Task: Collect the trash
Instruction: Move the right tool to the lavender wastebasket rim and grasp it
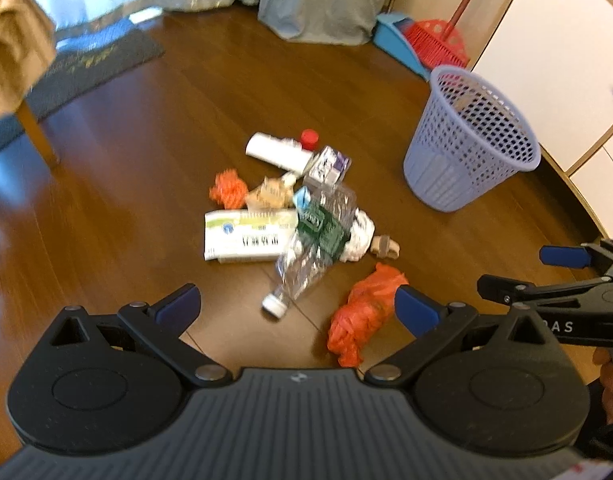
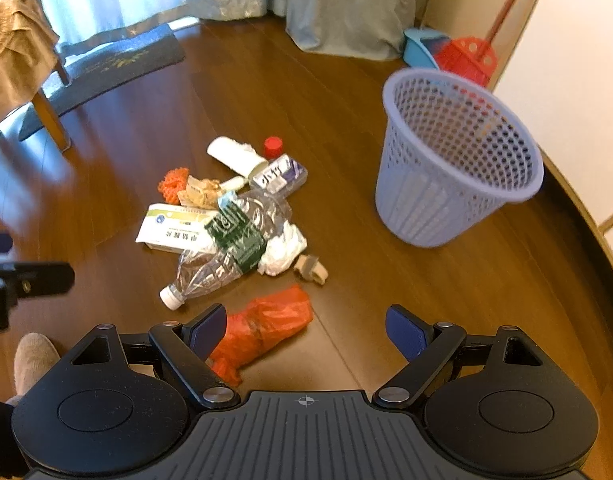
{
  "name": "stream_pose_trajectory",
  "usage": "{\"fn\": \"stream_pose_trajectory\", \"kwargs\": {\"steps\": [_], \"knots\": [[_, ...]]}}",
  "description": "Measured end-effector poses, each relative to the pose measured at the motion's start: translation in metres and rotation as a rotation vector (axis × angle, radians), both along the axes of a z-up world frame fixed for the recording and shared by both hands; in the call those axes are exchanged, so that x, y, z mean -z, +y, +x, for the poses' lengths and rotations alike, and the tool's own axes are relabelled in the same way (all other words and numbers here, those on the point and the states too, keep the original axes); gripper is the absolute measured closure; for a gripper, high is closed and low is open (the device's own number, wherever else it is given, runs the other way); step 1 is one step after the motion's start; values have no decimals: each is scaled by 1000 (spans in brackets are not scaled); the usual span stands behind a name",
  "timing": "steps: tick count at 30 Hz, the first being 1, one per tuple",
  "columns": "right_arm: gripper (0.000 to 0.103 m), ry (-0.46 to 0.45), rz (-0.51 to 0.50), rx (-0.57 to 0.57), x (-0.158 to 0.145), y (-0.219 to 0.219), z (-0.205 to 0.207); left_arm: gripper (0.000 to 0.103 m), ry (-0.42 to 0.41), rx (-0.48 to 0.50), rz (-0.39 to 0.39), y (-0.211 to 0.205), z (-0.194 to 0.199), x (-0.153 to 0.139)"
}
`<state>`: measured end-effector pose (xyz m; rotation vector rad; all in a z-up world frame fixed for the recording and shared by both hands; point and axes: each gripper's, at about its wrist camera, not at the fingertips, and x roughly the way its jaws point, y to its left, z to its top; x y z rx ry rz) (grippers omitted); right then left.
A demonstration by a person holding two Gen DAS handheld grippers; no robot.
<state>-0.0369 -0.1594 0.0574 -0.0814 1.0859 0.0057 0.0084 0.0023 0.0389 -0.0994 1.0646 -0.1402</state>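
Both grippers hang over the wooden floor with nothing in them. The left gripper has its jaws spread wide. The right gripper is likewise wide apart and empty, and it shows again at the right edge of the left wrist view. By the look of it, the collecting has not begun: this is the approach to a first pick.

Nearest lies an orange bag, crumpled, just ahead of the right gripper and partly behind its left finger. It sits a little apart from the main heap. Beyond it a crushed clear bottle with a white cap points toward the camera, lying over a white box. Against the bottle's right side is a wad of white paper, and just beside that a small tan piece. Farther on come an orange net, a brown wrapper, a small carton, a white tube and a red cap.

The lilac basket stands upright to the right of the heap, well apart from it; I can see no trash inside.

The bag seems the natural first target. The right gripper would need to drop and centre over it, close on the bunched plastic, then carry it right to the basket. Thin plastic may slip or trail.
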Motion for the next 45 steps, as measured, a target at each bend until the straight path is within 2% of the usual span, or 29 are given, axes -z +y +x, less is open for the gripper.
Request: {"fn": "stream_pose_trajectory", "kwargs": {"steps": [9,17,21,26,30,35,40,43,45], "knots": [[18,-112,-47,-127,-32,-16,12,2,-45,172,69,-4,25,-20],[18,-136,-108,-335,-39,-27,38,2,-116,290,30,-9,58,-25],[18,-127,-96,-411,-42,-47,59,2,-142,354,35,-17,72,-22],[18,-109,8,-478,-59,-81,87,2,-170,424,54,-25,88,-15],[18,-112,57,-498,-83,-101,110,2,-180,430,34,-26,100,-13],[18,-127,-4,-556,-131,-113,129,2,-167,403,11,-24,116,-11],[18,-138,-105,-646,-176,-118,136,2,-191,406,12,-33,123,-18],[18,-151,-138,-650,-180,-125,133,2,-205,408,6,-36,124,-20],[18,-155,-138,-635,-168,-129,129,2,-203,418,8,-37,125,-17]]}}
